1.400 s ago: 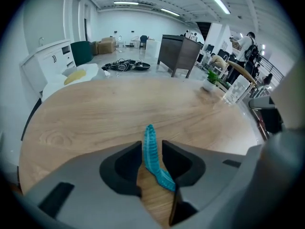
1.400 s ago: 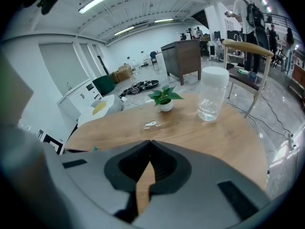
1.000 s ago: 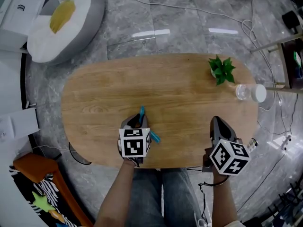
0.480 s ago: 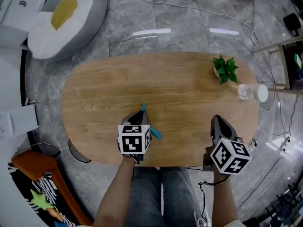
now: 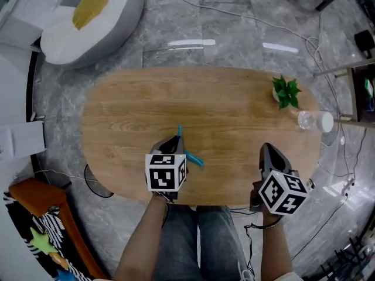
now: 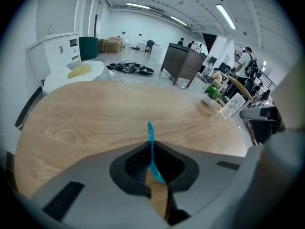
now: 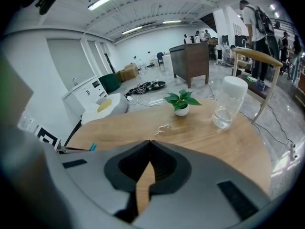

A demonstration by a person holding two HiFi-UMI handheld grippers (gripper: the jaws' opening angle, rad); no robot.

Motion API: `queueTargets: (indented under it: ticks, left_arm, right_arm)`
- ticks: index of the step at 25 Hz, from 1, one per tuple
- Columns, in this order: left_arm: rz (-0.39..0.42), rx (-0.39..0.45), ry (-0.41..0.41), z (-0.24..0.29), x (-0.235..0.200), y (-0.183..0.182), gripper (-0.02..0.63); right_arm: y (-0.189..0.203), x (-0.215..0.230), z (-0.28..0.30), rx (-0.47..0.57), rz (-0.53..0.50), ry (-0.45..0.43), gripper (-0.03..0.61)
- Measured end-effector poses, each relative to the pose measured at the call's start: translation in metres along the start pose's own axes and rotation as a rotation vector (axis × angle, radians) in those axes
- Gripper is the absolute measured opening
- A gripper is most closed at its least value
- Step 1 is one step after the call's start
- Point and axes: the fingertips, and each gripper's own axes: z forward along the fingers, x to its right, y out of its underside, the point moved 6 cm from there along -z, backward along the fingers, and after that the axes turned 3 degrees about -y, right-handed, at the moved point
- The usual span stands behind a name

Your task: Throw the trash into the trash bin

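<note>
Blue strip (image 5: pixel 195 160), pinched lengthwise in closed left gripper (image 5: pixel 177 138), lower centre; trash bin (image 5: pixel 128 17) well apart, upper left, that gripper's side. Right gripper (image 5: pixel 267 148) closed, empty.

Head view looks steeply down; both gripper views skim the shared table (image 5: pixel 234 116)

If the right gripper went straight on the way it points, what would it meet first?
Probably the bare wooden table just ahead of the right gripper, which is shut and empty. The potted plant stands farther along that line; depth is hard to judge.
</note>
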Motion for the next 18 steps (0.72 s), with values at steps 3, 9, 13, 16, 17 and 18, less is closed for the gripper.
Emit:
queueTargets:
  ticks: [3, 9, 13, 16, 17, 18]
  left_arm:
    - [-0.029, 0.018, -0.012, -0.012, -0.014, 0.001, 0.011]
    - [-0.106, 0.066, -0.046, -0.04, -0.053, 0.008, 0.011]
    - [-0.183, 0.109, -0.08, -0.06, -0.082, 0.017, 0.011]
    - [-0.249, 0.135, -0.103, -0.08, -0.109, 0.024, 0.011]
    - [-0.274, 0.142, -0.112, -0.087, -0.118, 0.027, 0.011]
    - [-0.297, 0.149, -0.121, -0.094, -0.127, 0.03, 0.011]
  right_arm:
    - [-0.002, -0.017, 0.003, -0.003, -0.025, -0.021, 0.002]
    - [-0.001, -0.064, 0.012, -0.012, -0.084, -0.079, 0.002]
    - [-0.005, -0.099, 0.023, -0.021, -0.142, -0.135, 0.002]
    - [-0.005, -0.133, 0.027, -0.031, -0.187, -0.171, 0.002]
    - [-0.005, -0.145, 0.028, -0.038, -0.203, -0.182, 0.002]
    - [-0.004, -0.156, 0.029, -0.046, -0.219, -0.193, 0.002]
